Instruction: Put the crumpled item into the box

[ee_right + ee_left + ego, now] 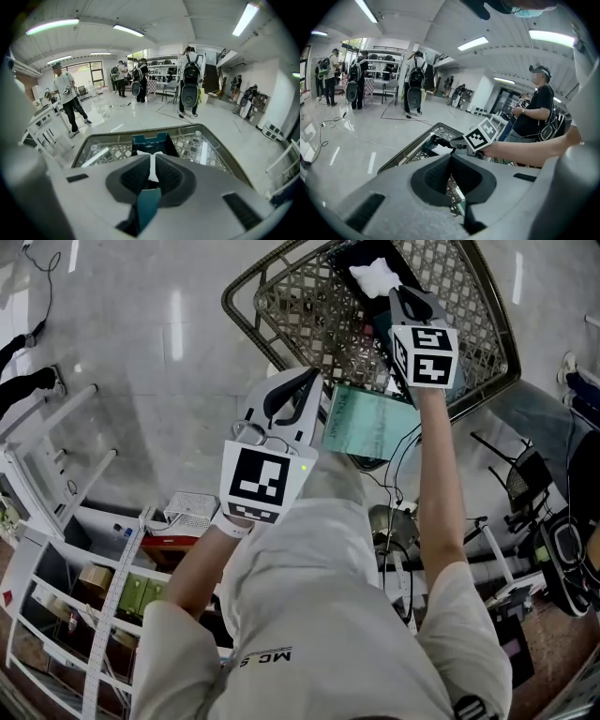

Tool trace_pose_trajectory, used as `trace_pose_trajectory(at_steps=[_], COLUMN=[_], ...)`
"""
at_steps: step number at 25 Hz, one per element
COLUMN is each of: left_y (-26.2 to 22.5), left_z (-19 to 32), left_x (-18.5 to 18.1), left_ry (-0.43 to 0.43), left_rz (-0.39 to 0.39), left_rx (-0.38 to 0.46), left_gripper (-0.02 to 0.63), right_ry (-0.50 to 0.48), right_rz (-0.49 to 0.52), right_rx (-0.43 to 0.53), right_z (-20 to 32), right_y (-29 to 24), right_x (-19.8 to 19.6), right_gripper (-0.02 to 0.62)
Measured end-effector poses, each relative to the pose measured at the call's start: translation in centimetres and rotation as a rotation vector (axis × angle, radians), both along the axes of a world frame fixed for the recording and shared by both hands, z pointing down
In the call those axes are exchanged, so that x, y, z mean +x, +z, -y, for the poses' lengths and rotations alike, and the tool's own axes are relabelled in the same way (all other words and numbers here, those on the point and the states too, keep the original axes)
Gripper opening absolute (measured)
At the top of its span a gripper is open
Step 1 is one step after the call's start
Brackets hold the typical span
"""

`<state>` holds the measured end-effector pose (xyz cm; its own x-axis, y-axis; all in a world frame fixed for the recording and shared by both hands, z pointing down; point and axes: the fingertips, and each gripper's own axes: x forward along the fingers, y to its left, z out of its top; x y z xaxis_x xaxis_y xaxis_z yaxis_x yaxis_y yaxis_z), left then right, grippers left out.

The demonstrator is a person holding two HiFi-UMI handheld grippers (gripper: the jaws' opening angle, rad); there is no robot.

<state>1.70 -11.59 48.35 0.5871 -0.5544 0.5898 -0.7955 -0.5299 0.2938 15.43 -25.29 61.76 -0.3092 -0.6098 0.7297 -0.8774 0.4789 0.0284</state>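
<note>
A white crumpled item is pinched in my right gripper, which is shut on it over a dark, teal-walled box on the lattice table. In the right gripper view the white item shows as a strip between the shut jaws of the right gripper, with the box just beyond. My left gripper hovers at the table's near edge, shut and empty. In the left gripper view, past the left gripper, the box and the white item show.
A pale teal flat panel lies under my right forearm at the table's near edge. White shelving stands at the lower left. Cables and stands crowd the right. People stand farther off, one in black close by.
</note>
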Motion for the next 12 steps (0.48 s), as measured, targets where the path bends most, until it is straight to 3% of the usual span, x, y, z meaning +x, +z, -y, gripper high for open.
trace_pose_trajectory(at_steps=[12], left_y=[-4.4], left_z=[-2.4], left_x=[0.2], left_ry=[0.059], left_rz=[0.015], left_rx=[0.061], left_gripper=[0.023], right_ry=[-0.011], right_rz=[0.033], right_rx=[0.143], right_z=[-4.9], right_y=[-8.4], right_x=[-1.0], right_gripper=[0.015])
